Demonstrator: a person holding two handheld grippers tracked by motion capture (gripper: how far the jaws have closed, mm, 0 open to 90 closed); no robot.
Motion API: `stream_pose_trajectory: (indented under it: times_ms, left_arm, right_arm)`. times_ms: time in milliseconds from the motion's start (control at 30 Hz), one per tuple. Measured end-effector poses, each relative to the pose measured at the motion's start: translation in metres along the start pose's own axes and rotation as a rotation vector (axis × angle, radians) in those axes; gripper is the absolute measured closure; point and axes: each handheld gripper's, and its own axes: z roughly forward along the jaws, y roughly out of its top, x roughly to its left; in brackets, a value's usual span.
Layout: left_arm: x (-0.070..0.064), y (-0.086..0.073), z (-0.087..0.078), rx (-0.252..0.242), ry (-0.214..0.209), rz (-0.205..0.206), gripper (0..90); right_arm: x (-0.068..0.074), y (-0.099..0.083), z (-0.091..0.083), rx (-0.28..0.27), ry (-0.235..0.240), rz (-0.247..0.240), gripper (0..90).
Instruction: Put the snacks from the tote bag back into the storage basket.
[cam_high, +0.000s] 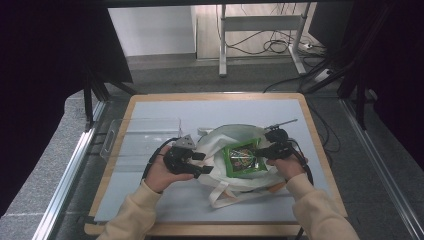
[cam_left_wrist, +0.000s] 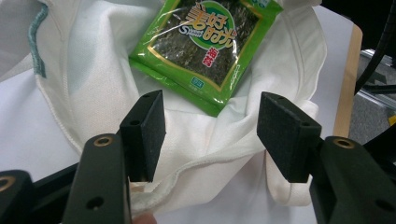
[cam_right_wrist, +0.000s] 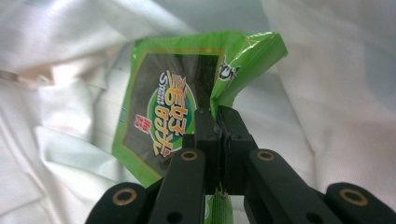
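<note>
A green seaweed snack packet (cam_high: 243, 158) lies on a white cloth tote bag (cam_high: 215, 145) in the middle of the table. My right gripper (cam_high: 262, 151) is shut on the packet's right edge; in the right gripper view the packet (cam_right_wrist: 173, 102) bends up where the jaws pinch it (cam_right_wrist: 217, 126). My left gripper (cam_high: 202, 163) sits at the bag's left side, open. In the left gripper view its jaws stand wide apart (cam_left_wrist: 210, 128) over the bag's rim (cam_left_wrist: 196, 158), with the packet (cam_left_wrist: 205, 46) just beyond them.
A clear plastic tray (cam_high: 142, 137) lies on the blue-grey mat (cam_high: 150, 200) left of the bag. The bag's straps (cam_high: 227, 195) trail toward the front edge. Wooden table border (cam_high: 320, 135) rings the mat; desk legs and cables stand beyond.
</note>
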Motion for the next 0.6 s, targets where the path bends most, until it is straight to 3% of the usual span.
stream_pose_trajectory:
  times_ms: [267,600]
  left_arm:
    - [0.0,0.0,0.0,0.0,0.0,0.001,41.7]
    - [0.0,0.0,0.001,0.001,0.0,0.005,41.7]
  right_arm:
    - [-0.008,-0.005,0.002,0.019,-0.01,0.036,87.4]
    - [-0.009,-0.005,-0.017,-0.035,-0.013,0.02,88.0]
